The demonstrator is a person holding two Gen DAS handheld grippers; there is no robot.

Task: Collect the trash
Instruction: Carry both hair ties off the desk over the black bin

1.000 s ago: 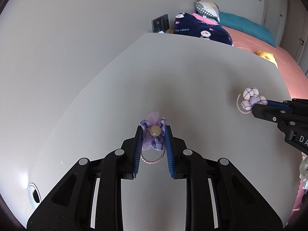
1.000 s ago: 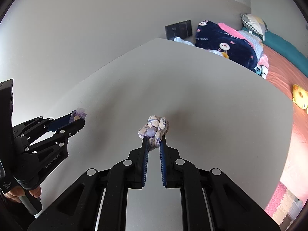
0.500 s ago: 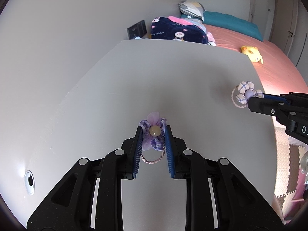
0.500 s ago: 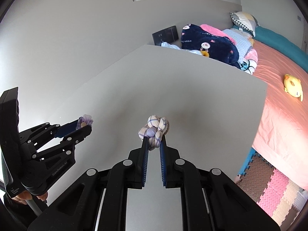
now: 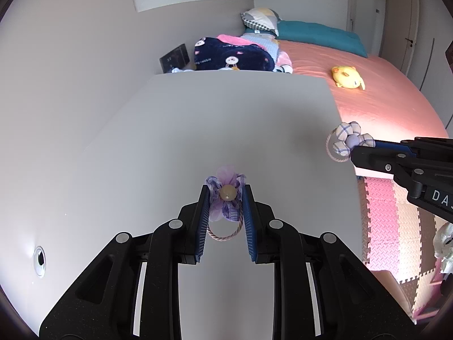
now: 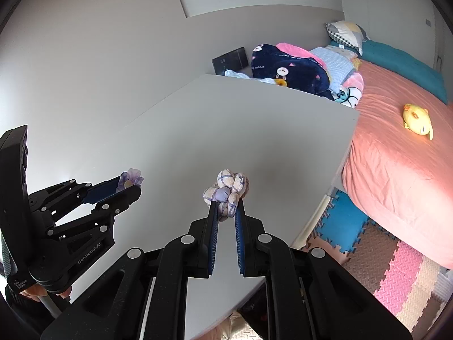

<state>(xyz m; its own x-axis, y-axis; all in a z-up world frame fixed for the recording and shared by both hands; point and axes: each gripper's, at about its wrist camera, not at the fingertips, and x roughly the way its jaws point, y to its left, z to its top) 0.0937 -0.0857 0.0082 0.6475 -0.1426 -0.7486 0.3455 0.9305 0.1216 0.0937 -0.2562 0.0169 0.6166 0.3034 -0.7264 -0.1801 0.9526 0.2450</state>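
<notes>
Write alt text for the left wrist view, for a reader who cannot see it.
The left gripper is shut on a purple flower hair tie above a white table. At right, the right gripper is shut on a checked fabric hair tie. Beyond lies a pink bed with a yellow plush toy.

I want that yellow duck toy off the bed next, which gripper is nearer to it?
Right. The right gripper is over the table's bed-side edge, nearer the yellow duck toy; the left gripper is further from the bed.
</notes>
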